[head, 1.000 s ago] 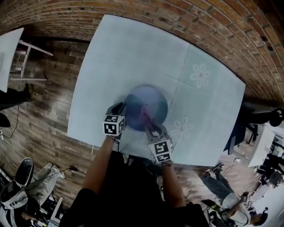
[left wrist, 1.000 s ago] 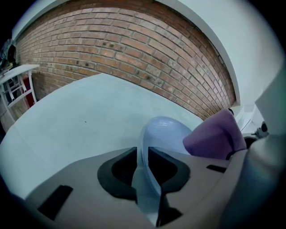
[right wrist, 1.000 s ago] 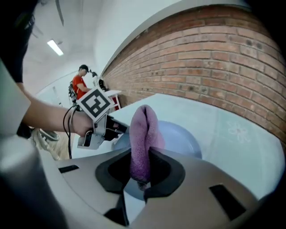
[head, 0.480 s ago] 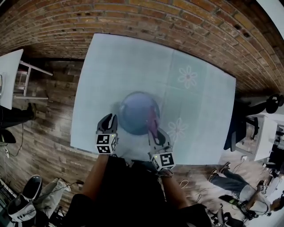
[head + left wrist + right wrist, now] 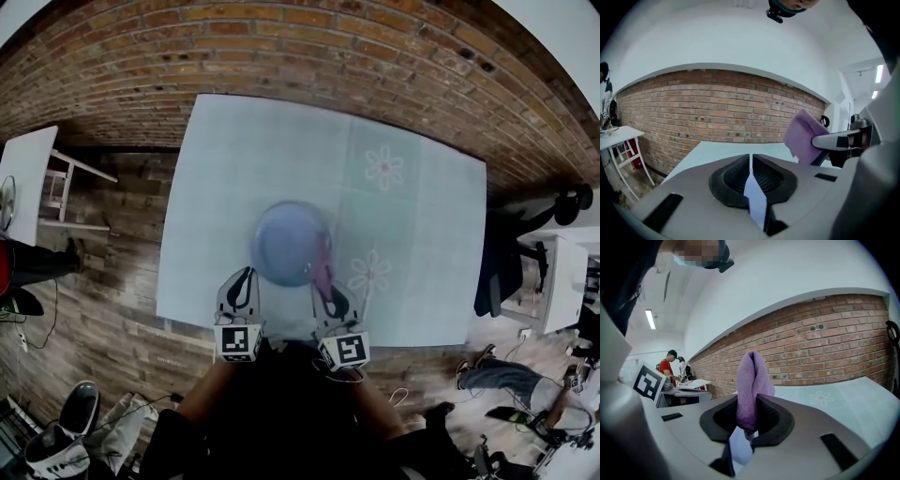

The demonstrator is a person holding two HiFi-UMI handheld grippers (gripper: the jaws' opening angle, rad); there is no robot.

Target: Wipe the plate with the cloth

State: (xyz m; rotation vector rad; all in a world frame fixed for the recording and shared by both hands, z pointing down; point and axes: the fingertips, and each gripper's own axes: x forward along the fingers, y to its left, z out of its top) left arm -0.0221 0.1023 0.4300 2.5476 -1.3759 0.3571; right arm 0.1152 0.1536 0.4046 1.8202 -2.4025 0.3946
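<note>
Both grippers sit at lower centre below the plate [image 5: 286, 242]: left gripper [image 5: 241, 281] jaws closing on nothing, right gripper [image 5: 328, 292] pinching the cloth [image 5: 751, 380].

Left claw [image 5: 243, 277], right claw [image 5: 325, 289]: same build, light grey moulded shells with rectangular slots, black ribbed pads in a black oval surround. Left claw's jaws closing, nothing between them. White marker cube [image 5: 237, 342] with black square pattern on each. Person wears a black short-sleeved top [image 5: 281, 412].
</note>
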